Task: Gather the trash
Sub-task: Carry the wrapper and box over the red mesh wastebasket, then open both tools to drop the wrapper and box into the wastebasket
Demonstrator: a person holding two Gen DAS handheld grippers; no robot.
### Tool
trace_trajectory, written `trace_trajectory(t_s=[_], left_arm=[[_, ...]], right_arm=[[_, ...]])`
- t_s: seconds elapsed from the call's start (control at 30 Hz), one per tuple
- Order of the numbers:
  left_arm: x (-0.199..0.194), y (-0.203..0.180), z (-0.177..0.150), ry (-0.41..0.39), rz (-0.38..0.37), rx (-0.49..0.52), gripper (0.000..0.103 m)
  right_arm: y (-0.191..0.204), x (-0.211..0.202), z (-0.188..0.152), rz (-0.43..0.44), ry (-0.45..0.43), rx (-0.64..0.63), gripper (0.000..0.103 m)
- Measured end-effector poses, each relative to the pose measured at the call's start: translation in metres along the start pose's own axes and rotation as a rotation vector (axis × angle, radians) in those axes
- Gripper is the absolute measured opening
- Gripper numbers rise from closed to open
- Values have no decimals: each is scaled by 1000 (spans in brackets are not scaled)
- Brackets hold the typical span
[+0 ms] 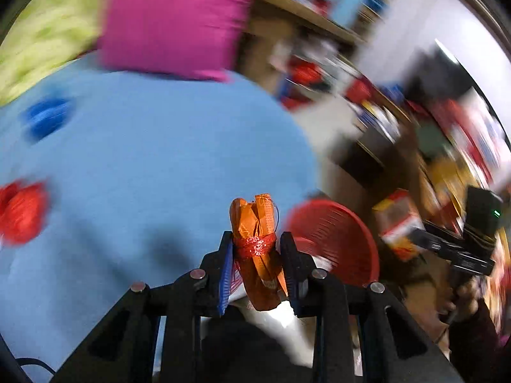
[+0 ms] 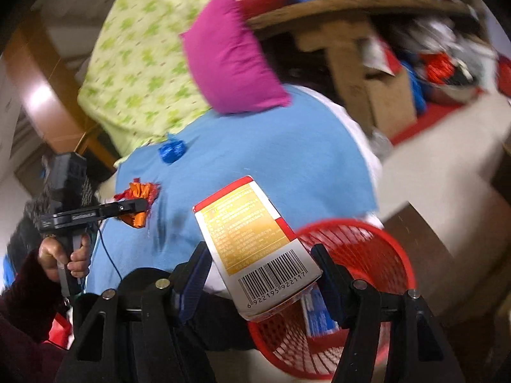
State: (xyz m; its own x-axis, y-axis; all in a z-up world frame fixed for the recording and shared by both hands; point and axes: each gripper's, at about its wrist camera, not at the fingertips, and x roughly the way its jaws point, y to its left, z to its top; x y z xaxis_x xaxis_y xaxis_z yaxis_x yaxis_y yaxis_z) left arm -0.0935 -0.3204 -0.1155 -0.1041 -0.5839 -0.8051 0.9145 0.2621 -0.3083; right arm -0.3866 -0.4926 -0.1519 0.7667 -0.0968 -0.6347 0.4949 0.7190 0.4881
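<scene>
My left gripper [image 1: 257, 249] is shut on a crumpled orange wrapper [image 1: 255, 223] tangled with red netting, held above the blue sheet [image 1: 153, 146]. It also shows in the right wrist view [image 2: 135, 206] at the left. My right gripper [image 2: 262, 261] is shut on a white, yellow and red carton [image 2: 252, 239] with a barcode, held over the rim of the red mesh basket [image 2: 383, 255]. The basket also shows in the left wrist view [image 1: 338, 239], just right of the wrapper. A blue crumpled scrap [image 2: 172, 151] and a red scrap [image 1: 22, 214] lie on the sheet.
A magenta pillow [image 2: 230, 63] and a green patterned pillow [image 2: 140, 63] lie at the far end of the bed. Cluttered wooden shelves [image 2: 351, 6] and cardboard boxes [image 2: 389, 102] stand to the right. A blue packet [image 2: 316, 312] lies inside the basket.
</scene>
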Motion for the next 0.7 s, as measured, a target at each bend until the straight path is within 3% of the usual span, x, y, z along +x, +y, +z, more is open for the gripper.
trace_trajectory(t_s=[0.2,0.27,0.3,0.33,0.37,0.4,0.57,0.7], left_arm=[[74,-67,6,179,-123,81,31],[95,-82,7,227,-128,95,31],[105,-87,8,241,-131,107,32],[113,-91,10,248,-137,115,41],[116,-92,12,246,-134,114,53],[117,-93,15,235,-131,111,56],[90,-71,20,158,-89,94,58],[31,-12,11,16,-5,0,58]], right_arm=[[-61,-7,-32,-19,-1,187,69],[-70,-2,-36,-11,11,232,69],[-75,1,-38,-12,16,256,70],[-79,5,-40,-14,26,275,72],[-82,8,-41,-10,33,286,72],[-84,11,-41,-2,38,298,72],[-81,16,-36,-9,29,292,73],[-53,23,-15,-6,12,213,73]])
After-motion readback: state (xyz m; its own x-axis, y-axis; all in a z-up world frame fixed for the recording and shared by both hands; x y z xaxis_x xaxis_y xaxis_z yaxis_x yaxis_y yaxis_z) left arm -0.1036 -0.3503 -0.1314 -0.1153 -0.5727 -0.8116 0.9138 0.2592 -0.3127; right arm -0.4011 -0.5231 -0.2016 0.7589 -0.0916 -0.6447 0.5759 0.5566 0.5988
